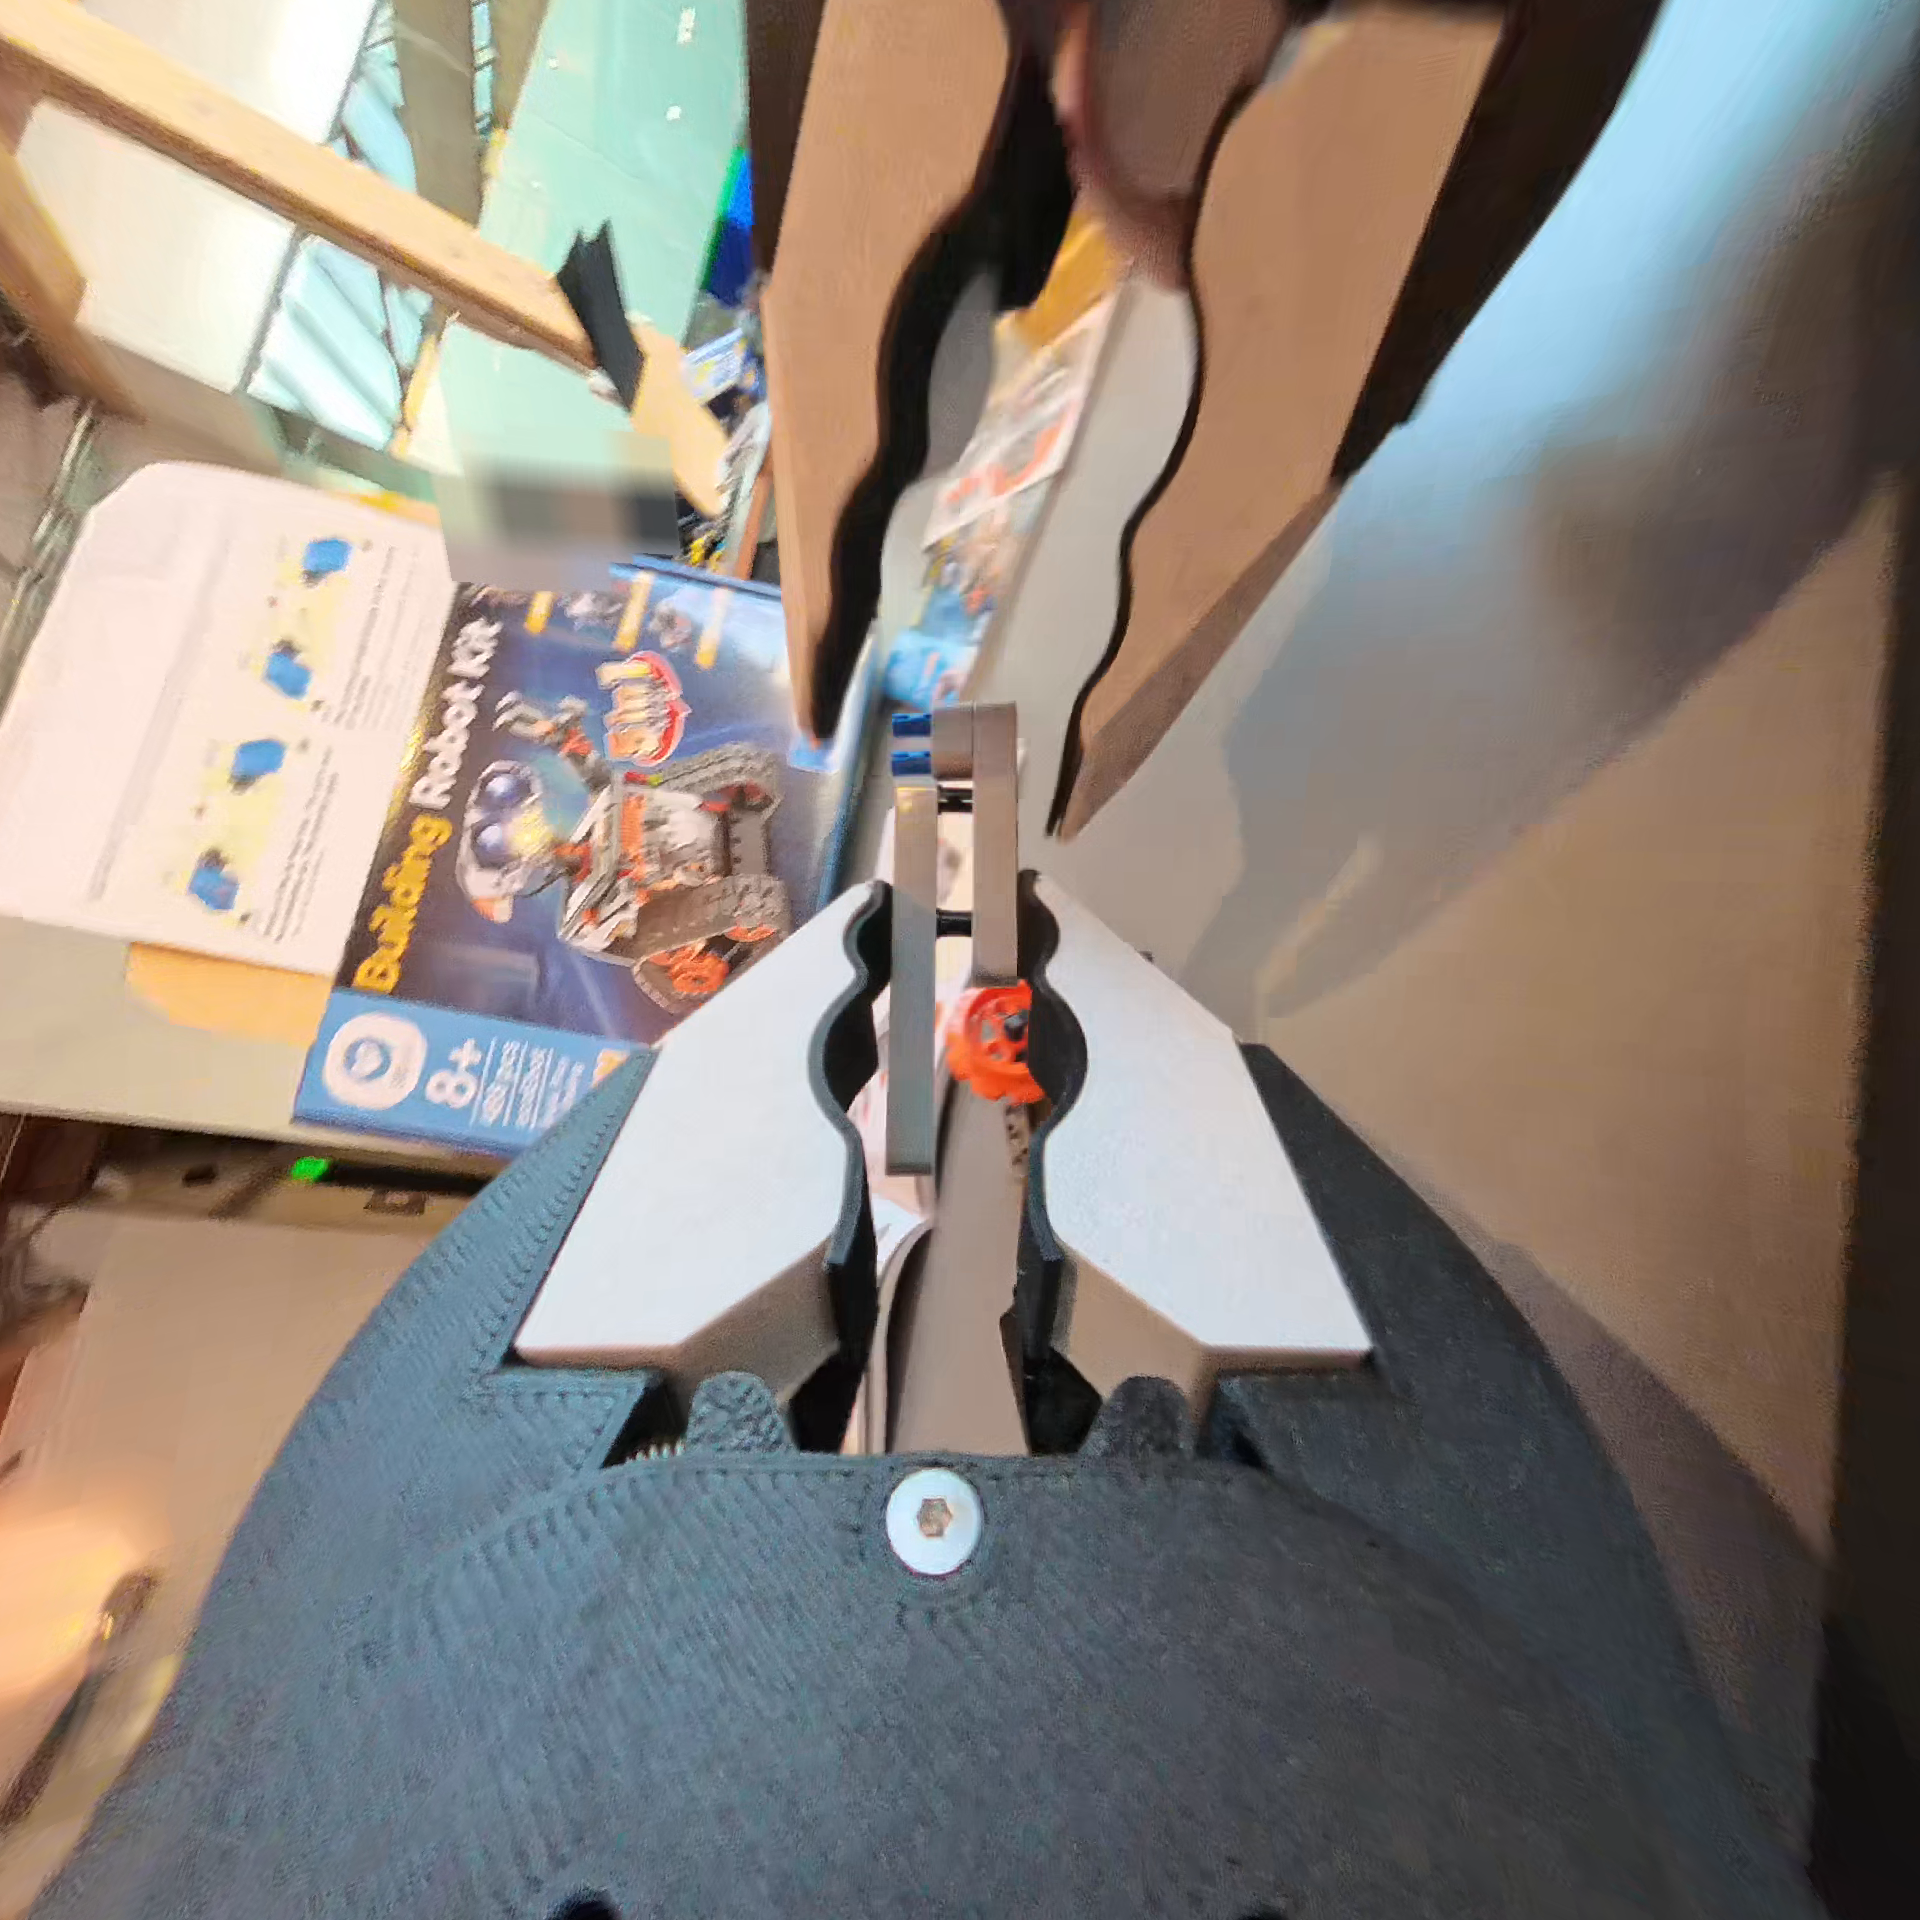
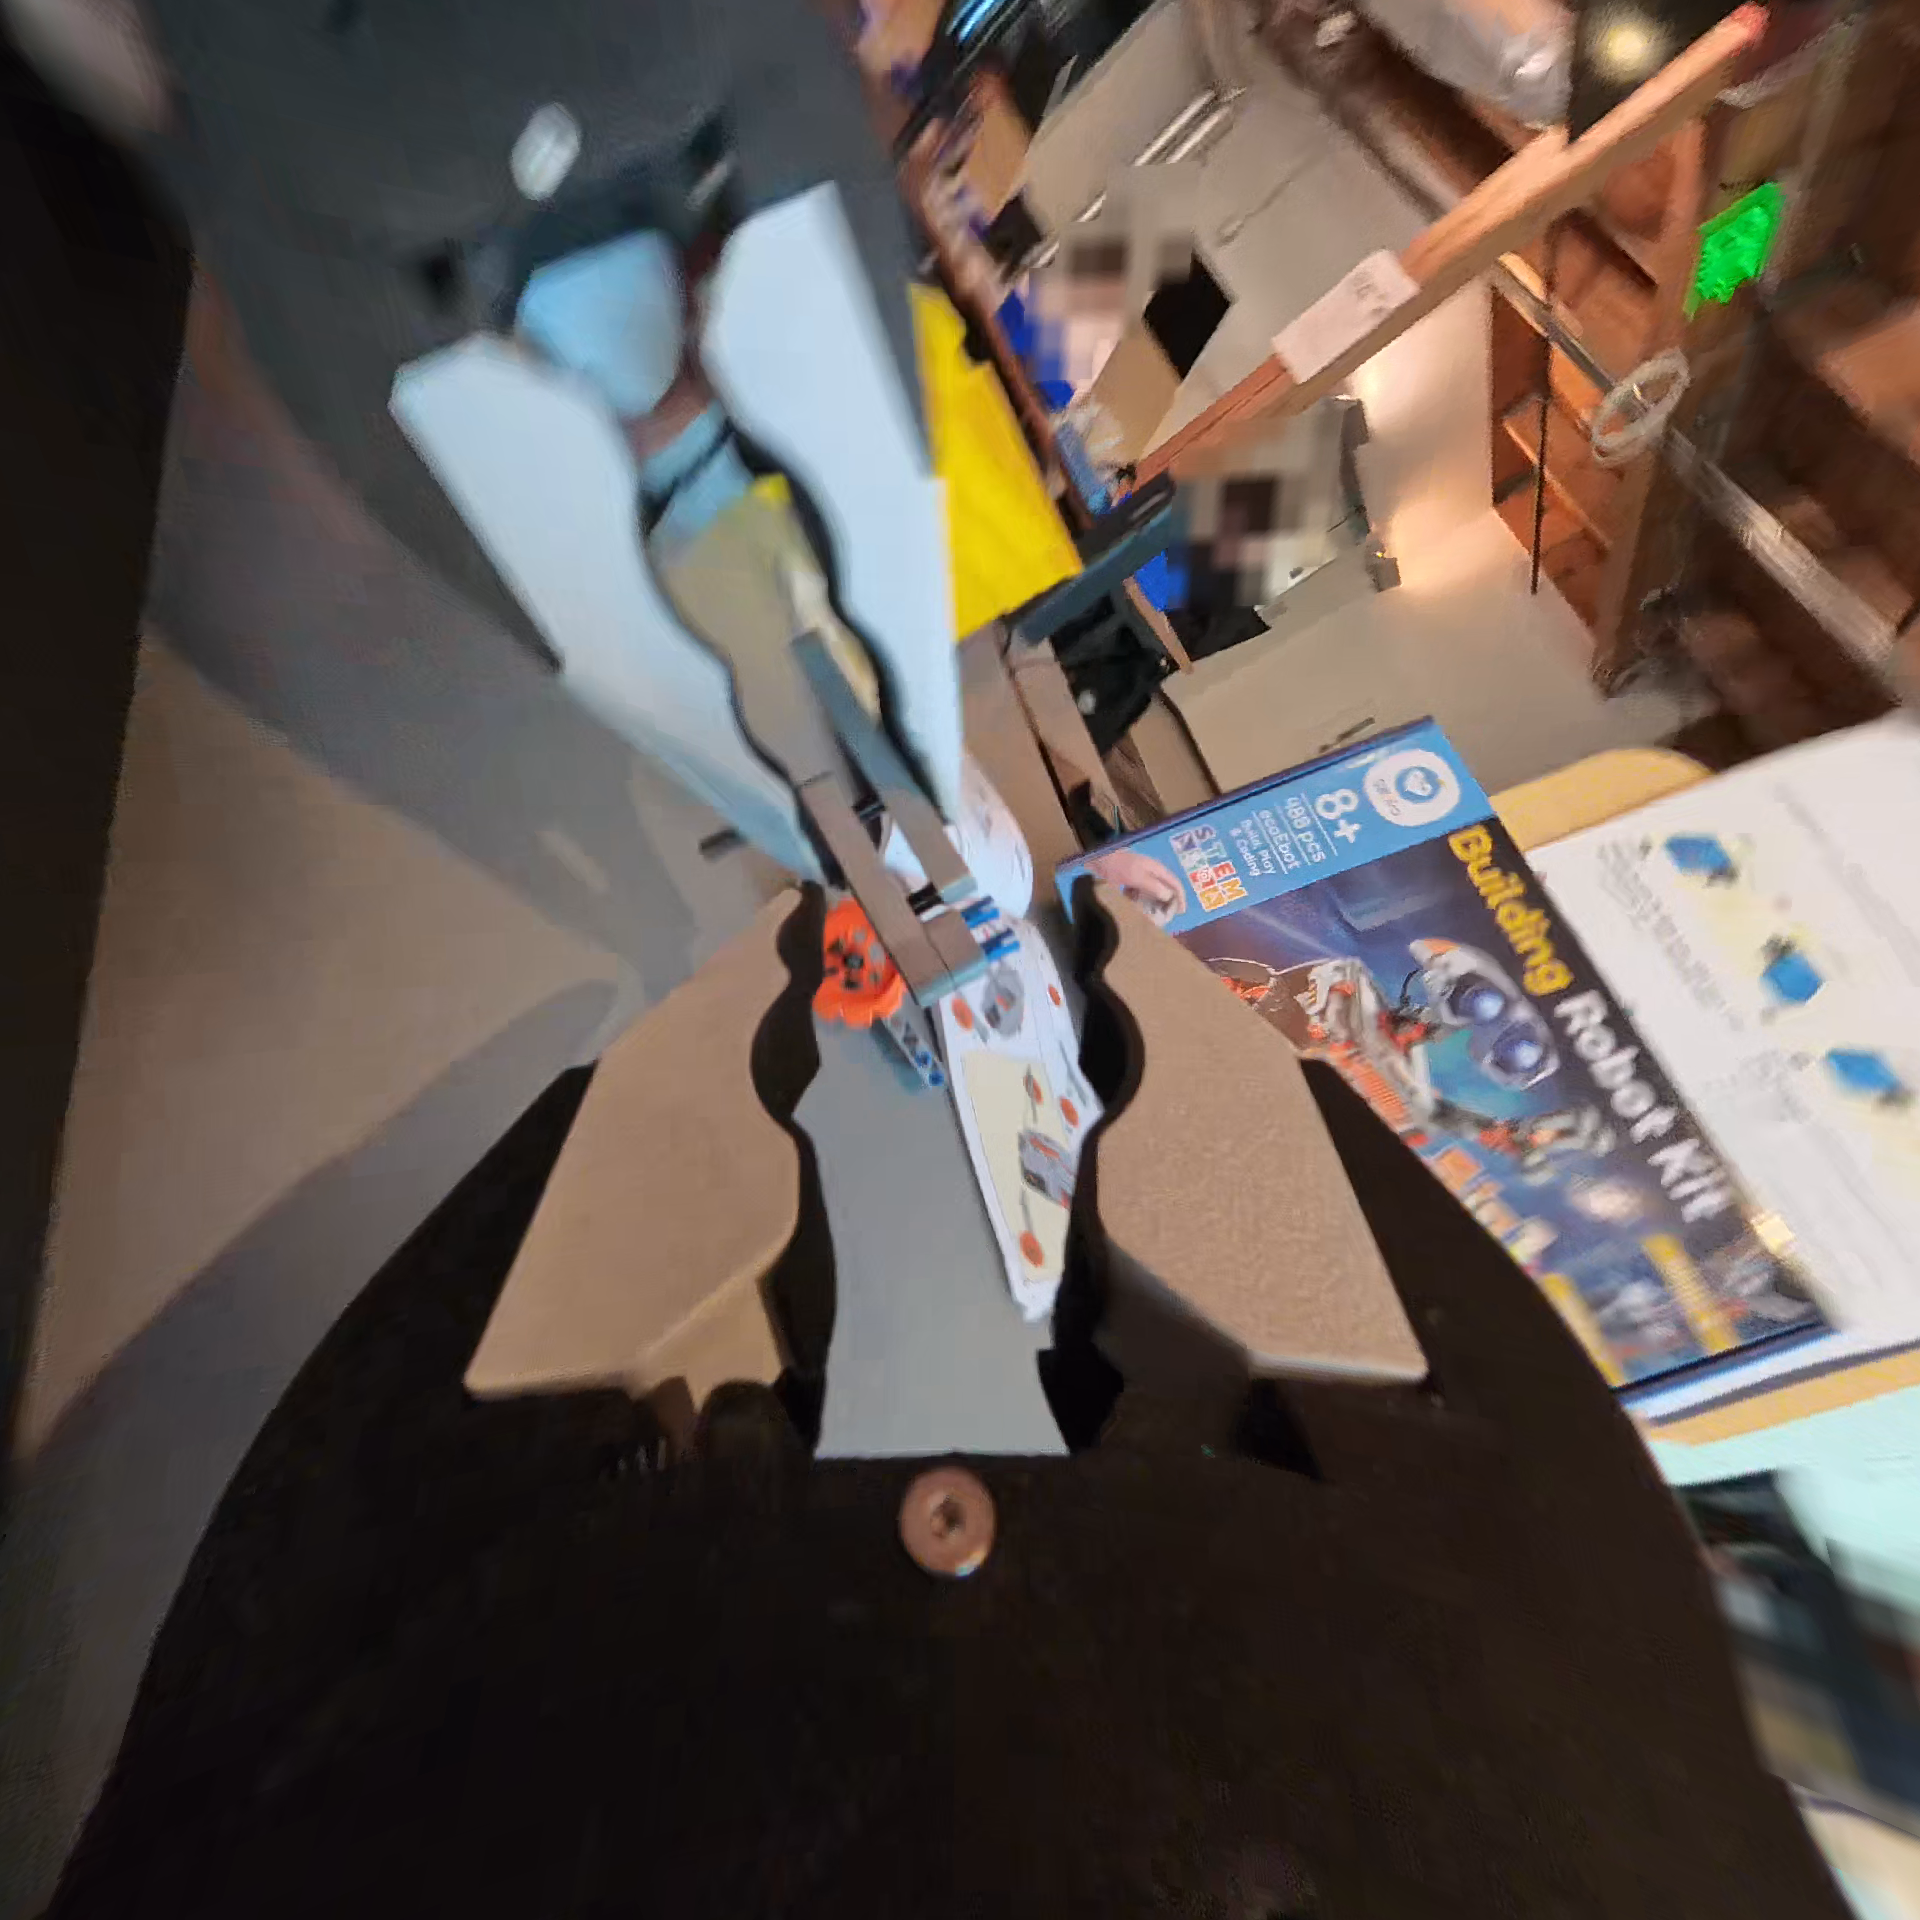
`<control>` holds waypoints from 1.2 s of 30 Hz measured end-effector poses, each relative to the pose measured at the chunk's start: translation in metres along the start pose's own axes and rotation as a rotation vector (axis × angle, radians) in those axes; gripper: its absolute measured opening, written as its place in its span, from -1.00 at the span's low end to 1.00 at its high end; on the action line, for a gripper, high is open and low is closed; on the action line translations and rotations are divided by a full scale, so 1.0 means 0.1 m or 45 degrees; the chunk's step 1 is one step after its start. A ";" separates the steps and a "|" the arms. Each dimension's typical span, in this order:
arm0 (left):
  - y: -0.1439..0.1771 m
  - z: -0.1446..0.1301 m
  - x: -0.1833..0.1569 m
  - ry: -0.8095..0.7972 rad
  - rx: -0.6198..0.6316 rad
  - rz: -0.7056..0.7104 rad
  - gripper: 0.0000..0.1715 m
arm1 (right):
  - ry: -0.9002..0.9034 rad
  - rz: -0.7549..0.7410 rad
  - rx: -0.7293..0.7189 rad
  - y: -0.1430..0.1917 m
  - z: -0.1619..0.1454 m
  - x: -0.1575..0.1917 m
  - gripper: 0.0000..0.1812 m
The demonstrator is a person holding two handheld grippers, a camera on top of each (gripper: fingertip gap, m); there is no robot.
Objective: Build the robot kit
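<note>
My left gripper [image 1: 956, 935] pinches a grey beam assembly [image 1: 951, 935] carrying an orange gear [image 1: 992, 1042] and blue pins [image 1: 912, 743]. My right gripper [image 2: 940, 914] is spread, facing its tip. Just beside sits a printed blue kit box [image 2: 1455, 1039] on an instruction sheet [image 2: 1766, 987].
</note>
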State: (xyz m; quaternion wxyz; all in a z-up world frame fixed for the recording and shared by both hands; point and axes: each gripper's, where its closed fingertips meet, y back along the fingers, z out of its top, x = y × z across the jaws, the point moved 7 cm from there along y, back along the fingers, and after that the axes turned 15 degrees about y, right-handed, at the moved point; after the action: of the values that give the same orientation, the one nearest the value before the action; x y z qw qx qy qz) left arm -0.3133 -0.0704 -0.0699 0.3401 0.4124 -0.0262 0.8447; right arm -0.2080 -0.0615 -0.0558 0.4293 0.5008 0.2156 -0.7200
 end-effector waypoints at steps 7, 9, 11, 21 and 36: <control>0.15 0.25 0.31 0.315 -0.207 0.231 -0.74 | -1.475 -0.095 -0.565 0.21 -0.15 -0.55 -0.42; 0.19 0.32 0.38 0.396 -0.257 0.282 -0.74 | -1.696 -0.038 -0.703 0.16 -0.15 -0.56 -0.41; 0.21 0.38 0.43 0.464 -0.296 0.326 -0.74 | -1.777 -0.050 -0.775 0.11 -0.12 -0.56 -0.42; 0.22 0.59 0.41 0.469 -0.348 0.399 -0.74 | -1.698 -0.003 -0.800 -0.14 0.22 -0.56 -0.77; 0.17 0.59 0.43 0.574 -0.365 0.393 -0.74 | -1.896 -0.094 -0.850 -0.18 0.15 -0.54 -0.93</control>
State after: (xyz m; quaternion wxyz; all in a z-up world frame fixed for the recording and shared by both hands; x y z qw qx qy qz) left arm -0.3014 -0.0787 0.0037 0.2597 0.1536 -0.1316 0.9443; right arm -0.2245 -0.0413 -0.0027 0.5627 -0.2706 0.0933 -0.7755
